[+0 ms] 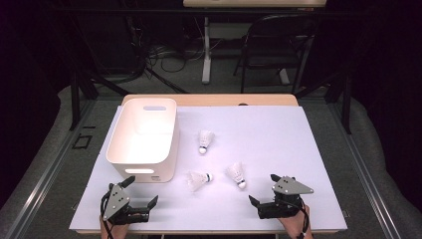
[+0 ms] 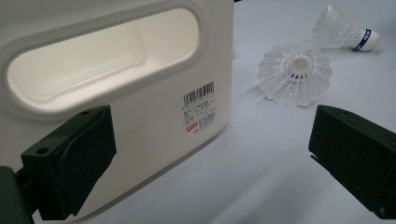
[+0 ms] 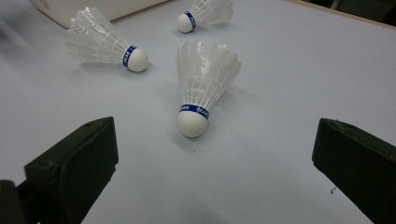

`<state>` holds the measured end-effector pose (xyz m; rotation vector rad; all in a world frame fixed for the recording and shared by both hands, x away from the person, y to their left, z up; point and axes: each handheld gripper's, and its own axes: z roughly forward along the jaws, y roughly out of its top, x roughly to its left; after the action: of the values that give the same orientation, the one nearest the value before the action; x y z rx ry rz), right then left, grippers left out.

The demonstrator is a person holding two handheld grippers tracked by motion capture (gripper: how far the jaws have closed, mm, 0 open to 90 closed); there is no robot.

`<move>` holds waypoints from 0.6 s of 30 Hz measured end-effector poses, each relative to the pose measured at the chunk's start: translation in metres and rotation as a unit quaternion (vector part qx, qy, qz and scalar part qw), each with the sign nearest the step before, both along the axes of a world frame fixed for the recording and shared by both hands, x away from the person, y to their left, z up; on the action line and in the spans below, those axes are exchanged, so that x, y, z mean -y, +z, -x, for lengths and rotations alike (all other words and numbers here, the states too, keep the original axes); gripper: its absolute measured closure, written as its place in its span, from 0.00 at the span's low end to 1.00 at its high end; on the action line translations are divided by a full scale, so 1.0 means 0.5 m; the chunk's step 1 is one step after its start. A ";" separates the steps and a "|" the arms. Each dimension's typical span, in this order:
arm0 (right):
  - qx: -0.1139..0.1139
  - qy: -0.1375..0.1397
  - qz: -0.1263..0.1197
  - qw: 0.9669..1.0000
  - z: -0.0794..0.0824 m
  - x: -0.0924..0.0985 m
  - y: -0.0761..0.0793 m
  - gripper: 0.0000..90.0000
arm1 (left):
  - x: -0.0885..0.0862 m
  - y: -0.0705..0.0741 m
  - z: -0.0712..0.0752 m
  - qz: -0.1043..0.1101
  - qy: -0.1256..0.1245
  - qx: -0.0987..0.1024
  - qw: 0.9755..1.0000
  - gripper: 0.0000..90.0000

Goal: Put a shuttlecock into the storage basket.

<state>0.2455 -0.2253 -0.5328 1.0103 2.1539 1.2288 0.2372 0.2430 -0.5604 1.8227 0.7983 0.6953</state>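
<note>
High view has both sets of tongs parked at the near edge of the bench, jaws spread wide and holding nothing. Left tongs sit just in front of the white bin, right tongs sit a bit short of the nearest shuttlecock. Looks like a ready pose to me: hands low, jaws open, each aimed at something to grab.

Right gripper view pretty much confirms it. The wide gap between its black jaws is lined up on that shuttlecock, which lies with its cork end toward the camera, so a straight push forward and a squeeze should catch it. Nothing is touching it yet.

Left gripper view looks along the bin wall with its handle slot, and past the corner there's the middle shuttlecock, skirt end facing the camera, close beside the bin. From above, that one lies on its side just right of the bin's near corner. The third shuttlecock is farther back, well apart from both hands, beside the bin's right wall.

My guess is the birdies are scattered near the bin so they can be dropped in one at a time; the bin looks empty so far.

Writing: blue band around each cork has white lettering, too blurry to read. Barcode sticker on the bin has small print plus a red patch, also unreadable.
</note>
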 end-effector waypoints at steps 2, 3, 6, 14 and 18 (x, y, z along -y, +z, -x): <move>-0.003 0.003 0.005 1.000 -0.002 -0.008 -0.001 0.00 | 0.000 -0.001 -0.001 0.001 0.000 -0.001 1.000 0.01; -0.004 0.004 0.009 1.000 -0.004 -0.012 -0.001 0.00 | 0.000 -0.001 -0.001 0.001 0.000 -0.001 1.000 0.01; -0.010 0.004 0.008 1.000 -0.008 -0.022 -0.003 0.00 | 0.000 -0.001 -0.001 0.002 -0.001 -0.001 1.000 0.01; -0.027 0.005 0.015 1.000 -0.022 -0.042 -0.011 0.00 | 0.001 -0.001 -0.002 0.002 0.000 -0.002 1.000 0.00; -0.036 0.002 0.018 0.999 -0.030 -0.049 -0.013 0.00 | 0.001 -0.001 -0.002 0.000 -0.001 -0.001 1.000 0.00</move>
<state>0.2605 -0.2006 -0.5391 1.0509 2.2256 1.1673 0.2381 0.2423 -0.5608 1.8245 0.7972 0.6937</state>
